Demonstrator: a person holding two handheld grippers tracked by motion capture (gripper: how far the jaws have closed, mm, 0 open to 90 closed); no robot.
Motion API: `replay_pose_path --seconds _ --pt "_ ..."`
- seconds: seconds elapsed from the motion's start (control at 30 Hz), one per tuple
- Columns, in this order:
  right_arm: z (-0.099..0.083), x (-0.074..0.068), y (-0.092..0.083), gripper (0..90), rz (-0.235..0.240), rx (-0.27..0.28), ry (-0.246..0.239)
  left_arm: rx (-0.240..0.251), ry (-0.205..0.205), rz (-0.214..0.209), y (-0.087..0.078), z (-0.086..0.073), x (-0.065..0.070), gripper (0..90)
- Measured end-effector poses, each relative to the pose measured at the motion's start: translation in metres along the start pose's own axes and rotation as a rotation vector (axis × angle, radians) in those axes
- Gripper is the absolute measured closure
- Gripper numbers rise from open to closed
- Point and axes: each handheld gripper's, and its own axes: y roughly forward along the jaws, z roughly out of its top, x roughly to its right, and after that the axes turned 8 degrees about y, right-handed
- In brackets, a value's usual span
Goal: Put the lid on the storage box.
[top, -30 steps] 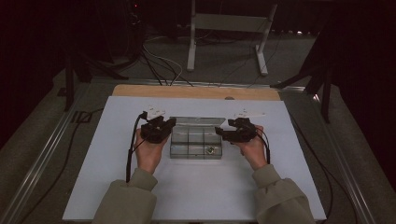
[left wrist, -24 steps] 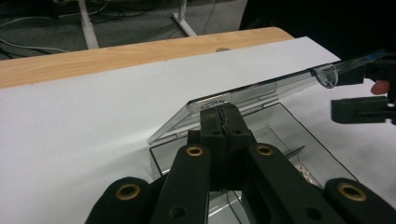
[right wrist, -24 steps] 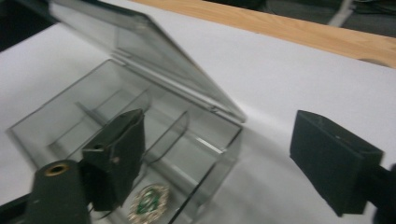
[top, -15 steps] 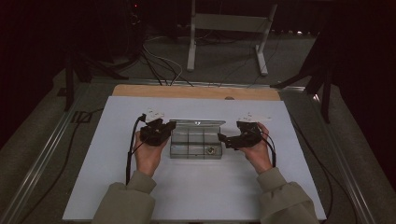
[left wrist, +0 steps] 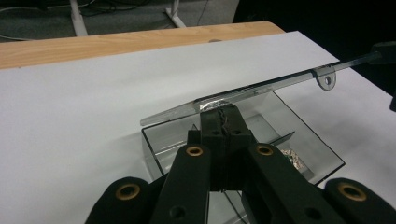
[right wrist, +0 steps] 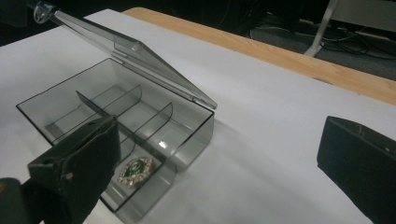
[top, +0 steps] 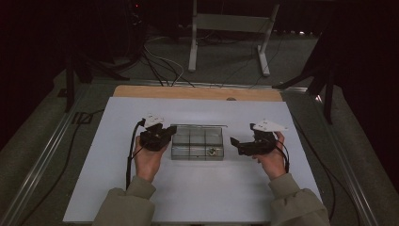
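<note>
A clear, smoky compartment box (top: 188,155) (right wrist: 191,135) lies mid-mat with its lid (top: 200,125) (left wrist: 261,88) (right wrist: 130,49) raised at a slant. A green brooch with a sparkling rim (right wrist: 135,169) (top: 212,151) (left wrist: 292,161) sits in the front right compartment. My left gripper (top: 170,134) (left wrist: 219,112) is shut at the box's left end. Its tips touch the lid's side edge, and nothing is pinched. My right gripper (top: 236,146) (right wrist: 219,135) hangs to the right of the box. Its jaws have just opened wide over bare mat.
The white mat (top: 197,197) covers a table with a wooden strip (top: 197,92) along its far edge. Beyond it stand a metal frame's legs (top: 226,42) and cables (top: 160,66) on the floor. A rail (top: 42,160) runs along the left.
The lid has gone from lying flat on the box to raised. The right gripper has drawn away to the right and spread its jaws. The left gripper has stayed put.
</note>
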Motion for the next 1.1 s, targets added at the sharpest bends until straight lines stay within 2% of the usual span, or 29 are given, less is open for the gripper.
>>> replay_pose_path --seconds 0.27,0.33,0.6,0.7,0.9,1.1 --pt "-0.004 0.001 -0.009 0.1 0.002 0.012 -0.001 -0.001 0.003 -0.011 0.001 -0.003 0.004 90.0" --pt "-0.01 0.001 -0.02 0.1 0.008 0.04 0.025 -0.004 0.008 -0.014 0.001 -0.003 0.005 90.0" --pt "-0.022 0.006 -0.035 0.0 0.0 0.077 0.047 -0.005 0.001 -0.025 -0.001 -0.007 0.007 90.0" --pt "-0.029 0.006 -0.042 0.1 -0.006 0.115 0.054 -0.006 -0.003 -0.031 -0.001 -0.01 0.007 90.0" --pt "-0.046 0.008 -0.048 0.1 -0.029 0.116 0.058 -0.016 -0.004 -0.035 -0.003 -0.016 0.008 90.0" --pt "-0.05 0.009 -0.056 0.1 -0.038 0.133 0.069 -0.022 -0.007 -0.04 -0.003 -0.023 0.01 90.0"
